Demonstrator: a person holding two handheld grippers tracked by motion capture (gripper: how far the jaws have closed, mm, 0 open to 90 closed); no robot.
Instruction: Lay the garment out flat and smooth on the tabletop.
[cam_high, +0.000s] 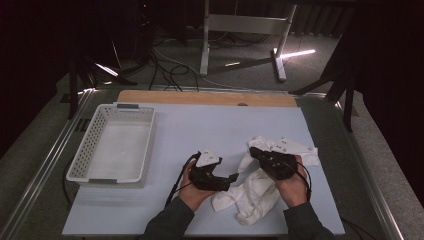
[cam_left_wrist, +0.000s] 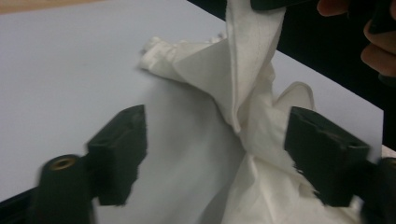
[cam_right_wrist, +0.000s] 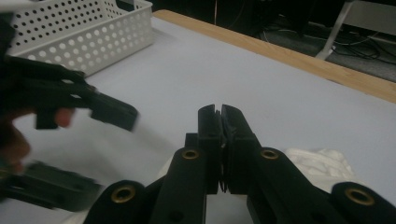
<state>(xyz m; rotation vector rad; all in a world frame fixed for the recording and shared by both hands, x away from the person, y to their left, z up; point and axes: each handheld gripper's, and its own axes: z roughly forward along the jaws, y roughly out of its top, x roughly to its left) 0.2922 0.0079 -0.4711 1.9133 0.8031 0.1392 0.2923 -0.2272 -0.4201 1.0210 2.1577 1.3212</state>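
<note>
Your right claw (cam_right_wrist: 219, 112) pinches shut on the white cloth (cam_left_wrist: 254, 107), lifting it so your left claw (cam_left_wrist: 215, 154), open around the hanging fold, can grab.

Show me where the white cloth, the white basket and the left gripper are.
white cloth (cam_high: 252, 192), high view, middle of its crumpled part.
white basket (cam_high: 131, 108), high view, far rim.
left gripper (cam_left_wrist: 215, 151), left gripper view, midway between its fingertips.

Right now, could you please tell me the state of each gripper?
Left gripper: open, white cloth between its jaws.
Right gripper: shut on the white cloth.
</note>
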